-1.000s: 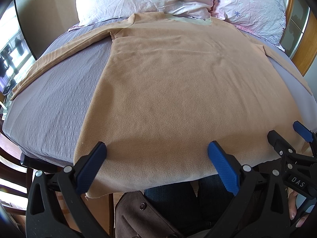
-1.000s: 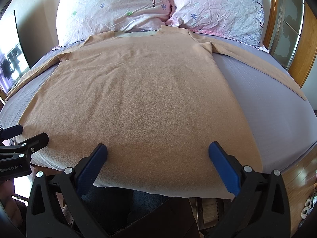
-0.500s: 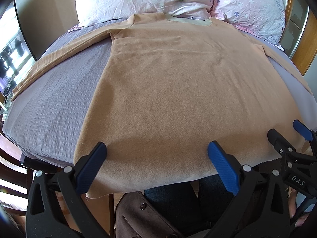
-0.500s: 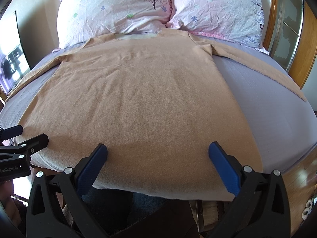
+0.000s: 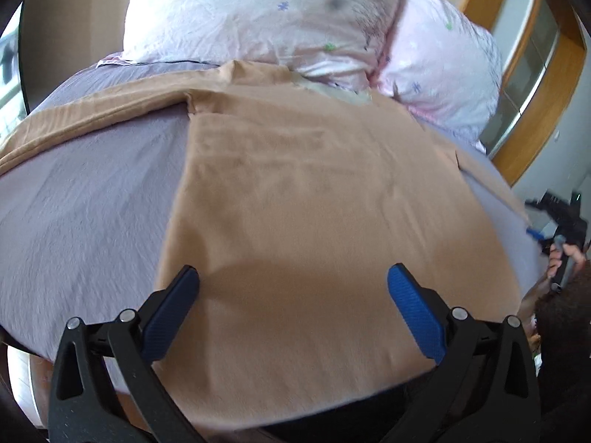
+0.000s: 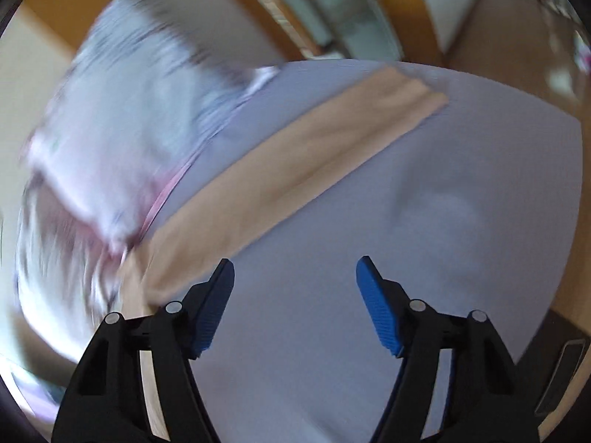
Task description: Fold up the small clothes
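Observation:
A tan long-sleeved top (image 5: 314,199) lies flat on the lilac bed sheet (image 5: 85,199), neck toward the pillows. My left gripper (image 5: 291,284) is open and empty, hovering above the top's lower body. The right gripper (image 5: 554,229) shows small at the bed's right side in the left wrist view. In the blurred right wrist view my right gripper (image 6: 295,277) is open and empty above the bare sheet (image 6: 424,221), just below the top's right sleeve (image 6: 295,170), whose cuff (image 6: 421,96) lies near the bed's edge.
Two pink-white floral pillows (image 5: 266,18) lie at the head of the bed, also blurred in the right wrist view (image 6: 122,140). A wooden frame with glass (image 5: 532,70) stands at the right. The person's dark head (image 5: 569,317) shows at the right edge.
Both grippers left the hem. The left one rose and moved forward over the top. The right one swung fast to the right, toward the right sleeve, with its jaws narrower than before.

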Tool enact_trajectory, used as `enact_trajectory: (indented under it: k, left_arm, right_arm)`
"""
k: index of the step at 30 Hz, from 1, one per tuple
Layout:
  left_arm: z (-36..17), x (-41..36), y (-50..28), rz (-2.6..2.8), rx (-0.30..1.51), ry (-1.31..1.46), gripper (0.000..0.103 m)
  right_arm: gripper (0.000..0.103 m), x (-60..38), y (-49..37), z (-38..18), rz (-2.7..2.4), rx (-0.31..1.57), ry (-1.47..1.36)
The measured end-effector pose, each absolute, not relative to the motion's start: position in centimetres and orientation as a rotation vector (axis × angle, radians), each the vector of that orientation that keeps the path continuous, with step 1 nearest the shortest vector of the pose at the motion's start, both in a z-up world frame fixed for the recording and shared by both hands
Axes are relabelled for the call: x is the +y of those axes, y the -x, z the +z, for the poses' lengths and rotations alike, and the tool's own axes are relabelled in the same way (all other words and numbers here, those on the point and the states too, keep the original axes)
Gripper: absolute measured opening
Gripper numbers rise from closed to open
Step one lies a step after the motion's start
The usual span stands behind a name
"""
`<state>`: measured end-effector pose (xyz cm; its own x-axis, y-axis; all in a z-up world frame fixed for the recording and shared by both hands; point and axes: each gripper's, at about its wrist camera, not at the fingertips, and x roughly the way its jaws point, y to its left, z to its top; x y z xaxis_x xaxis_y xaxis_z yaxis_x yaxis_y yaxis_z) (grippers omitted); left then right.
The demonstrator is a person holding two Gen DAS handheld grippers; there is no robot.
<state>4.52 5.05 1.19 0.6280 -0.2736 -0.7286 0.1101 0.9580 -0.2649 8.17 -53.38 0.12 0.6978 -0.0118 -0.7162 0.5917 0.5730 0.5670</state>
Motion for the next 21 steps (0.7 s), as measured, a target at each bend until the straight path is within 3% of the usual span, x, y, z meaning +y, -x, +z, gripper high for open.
enact_trajectory:
  k: [7,8,9,10,15,21]
  left_arm:
    - [2.8,12.9,-7.6,-0.075,0.799,0.34,0.101]
    - [2.9,14.7,-8.1,-0.029,0.798,0.368,0.101]
    - [2.9,16.2,-8.3,0.016,0.798,0.383,0.101]
    - [3.0,18.1,-8.6,0.076,0.794,0.401,0.101]
    - [2.8,24.0,-9.2,0.185,0.785,0.532,0.101]
    - [2.9,27.4,-9.8,0.255,0.775,0.617,0.101]
  right_arm:
    - [0.054,-60.3,-12.5,-1.4,-0.489,0.669,-1.12]
    - [0.039,-60.8,-12.8,-1.5,-0.516,0.663,-1.124]
    - [0.012,-61.4,-13.5,-1.8,-0.543,0.675,-1.129]
    - [0.007,-61.9,-14.3,-2.1,-0.554,0.687,-1.129]
    - [0.006,-56.3,-15.9,4.2,-0.401,0.583,-0.884]
    - [0.005,-34.3,-23.3,12.2,0.172,0.582,-0.497]
